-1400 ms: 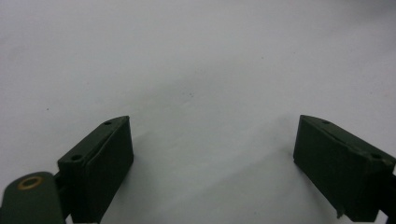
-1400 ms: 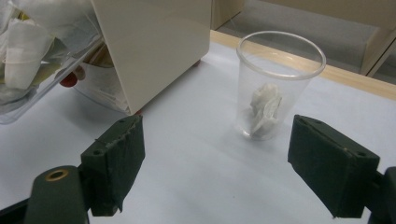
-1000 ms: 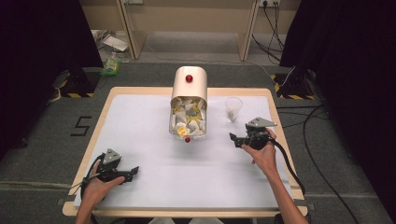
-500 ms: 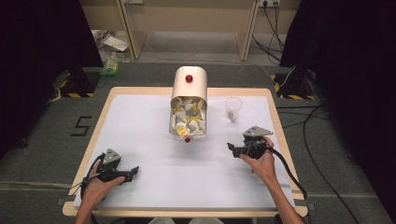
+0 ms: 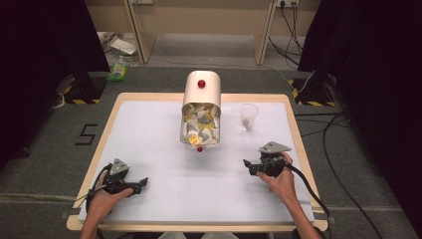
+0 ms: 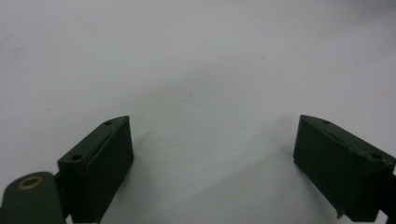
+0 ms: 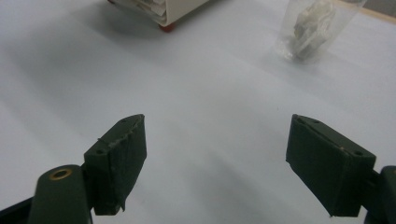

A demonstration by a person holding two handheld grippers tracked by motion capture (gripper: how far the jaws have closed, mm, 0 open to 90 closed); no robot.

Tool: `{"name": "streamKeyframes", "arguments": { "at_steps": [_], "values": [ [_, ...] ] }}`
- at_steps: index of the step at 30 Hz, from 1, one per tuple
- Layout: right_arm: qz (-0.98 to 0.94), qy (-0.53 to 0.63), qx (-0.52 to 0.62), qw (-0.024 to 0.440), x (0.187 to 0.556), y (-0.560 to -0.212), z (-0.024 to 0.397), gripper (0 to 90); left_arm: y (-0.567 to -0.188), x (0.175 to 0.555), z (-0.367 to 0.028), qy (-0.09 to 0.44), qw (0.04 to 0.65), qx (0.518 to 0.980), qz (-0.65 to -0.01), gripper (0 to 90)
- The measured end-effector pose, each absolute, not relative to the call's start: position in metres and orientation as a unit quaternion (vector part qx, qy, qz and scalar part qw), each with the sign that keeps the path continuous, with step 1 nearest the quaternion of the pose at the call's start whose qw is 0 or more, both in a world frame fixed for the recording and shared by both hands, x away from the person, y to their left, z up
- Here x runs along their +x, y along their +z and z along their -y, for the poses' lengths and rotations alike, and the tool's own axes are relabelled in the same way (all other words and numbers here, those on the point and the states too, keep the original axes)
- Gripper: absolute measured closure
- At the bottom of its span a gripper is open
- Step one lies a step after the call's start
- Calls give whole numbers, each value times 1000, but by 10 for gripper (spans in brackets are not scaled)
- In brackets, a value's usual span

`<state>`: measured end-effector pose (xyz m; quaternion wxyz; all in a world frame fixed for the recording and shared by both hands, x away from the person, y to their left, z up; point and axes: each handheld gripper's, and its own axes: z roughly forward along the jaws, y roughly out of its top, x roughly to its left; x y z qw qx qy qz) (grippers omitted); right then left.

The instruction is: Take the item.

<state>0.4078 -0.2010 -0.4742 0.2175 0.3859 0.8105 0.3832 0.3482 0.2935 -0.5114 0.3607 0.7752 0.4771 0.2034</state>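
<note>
A cream container (image 5: 201,94) with a red knob on top lies at the table's back centre, its open front packed with white and yellow sachets (image 5: 200,127). A clear plastic cup (image 5: 248,116) with something white inside stands just right of it. My left gripper (image 5: 142,184) rests low at the near left, open, with bare white surface between its jaws (image 6: 212,158). My right gripper (image 5: 247,165) is held at the near right, open and empty (image 7: 215,154). It points toward the cup (image 7: 310,28) and the container's corner (image 7: 173,9), well short of both.
A white mat (image 5: 149,129) covers the wooden table. Cables trail from both grippers over the near edge. On the floor beyond the table are wooden furniture legs, some litter at the left and black cables at the right.
My right gripper has drawn back toward the near edge of the table and come lower. The left gripper, container and cup have stayed put.
</note>
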Motion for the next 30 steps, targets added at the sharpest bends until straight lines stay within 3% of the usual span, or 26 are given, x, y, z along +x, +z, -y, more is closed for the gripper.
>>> {"name": "streamKeyframes", "arguments": {
  "at_steps": [30],
  "values": [
    [-839,349,381,173,370,-495,210,187,-511,348,-293,204,360,775,-477,111]
  ]
}}
